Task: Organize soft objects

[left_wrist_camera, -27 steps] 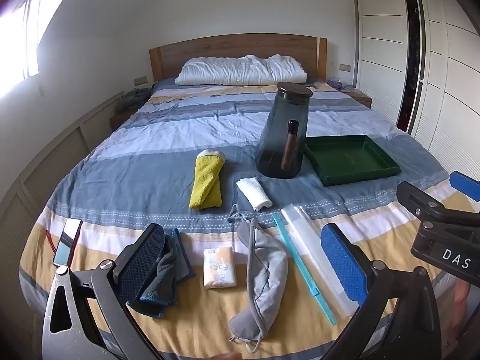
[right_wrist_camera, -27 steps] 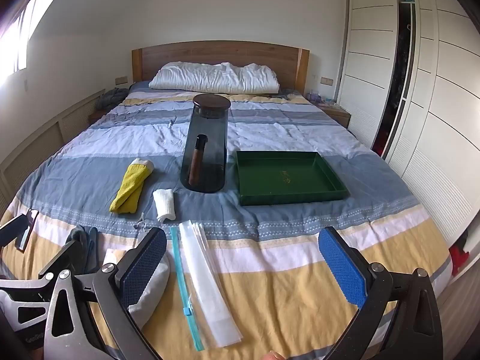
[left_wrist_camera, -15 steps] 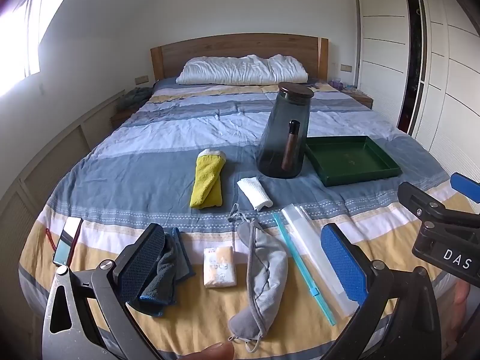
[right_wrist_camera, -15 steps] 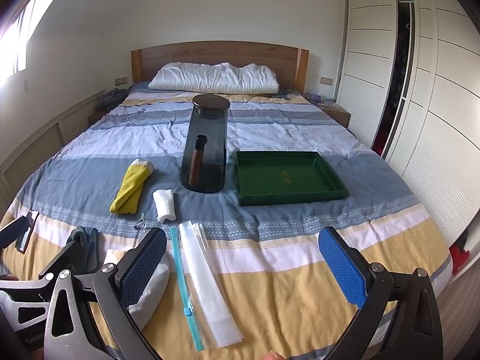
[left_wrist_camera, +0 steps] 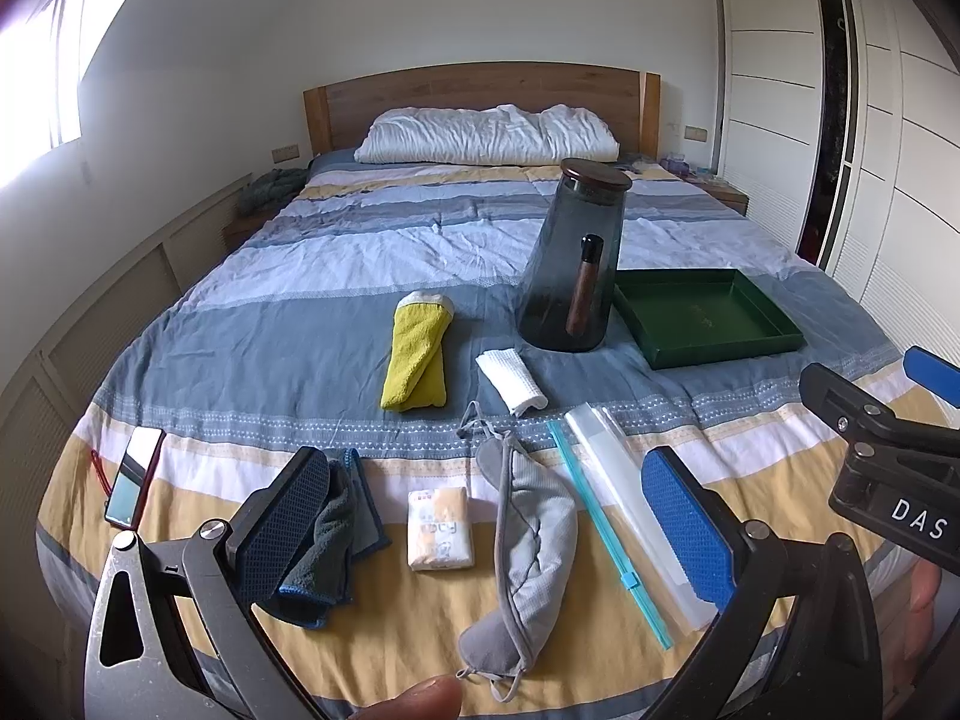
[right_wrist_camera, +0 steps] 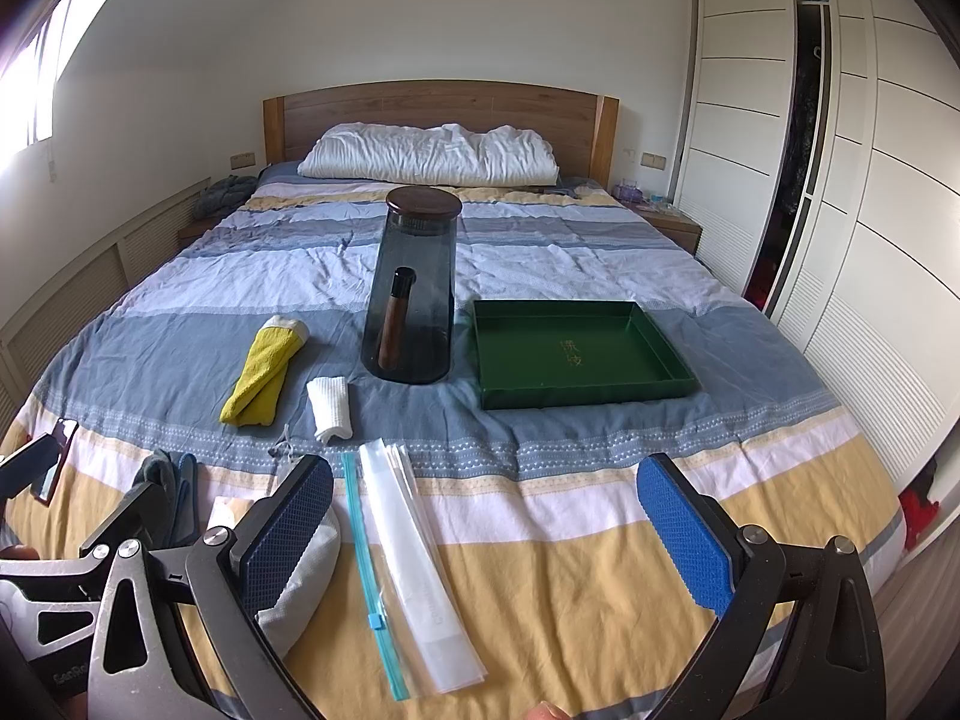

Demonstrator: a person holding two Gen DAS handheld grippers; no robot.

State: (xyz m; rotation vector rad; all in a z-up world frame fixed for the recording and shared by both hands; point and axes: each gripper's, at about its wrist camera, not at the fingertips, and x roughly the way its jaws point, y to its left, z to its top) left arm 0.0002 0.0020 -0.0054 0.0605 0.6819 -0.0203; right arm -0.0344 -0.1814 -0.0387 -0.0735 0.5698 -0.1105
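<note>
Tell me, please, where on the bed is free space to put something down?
Free: inside the green tray, the yellow stripe right of the plastic bag, and the quilt between jar and pillow. Crowded: around the eye mask and yellow cloth.

Right gripper point(right_wrist_camera: 486, 531) jaws spread wide, holding nothing. Zip bag point(right_wrist_camera: 414, 564) lies between them; green tray point(right_wrist_camera: 579, 354) at one o'clock; yellow cloth point(right_wrist_camera: 264, 369) at eleven.

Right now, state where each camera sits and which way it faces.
Left wrist: on the left gripper, low over the bed's foot, facing the headboard; open jaws, a fingertip and the right gripper's side show.
Right wrist: on the right gripper, further right, same heading; open jaws show.
Shared: dark jar, green tray, yellow towel, zip bag.
</note>
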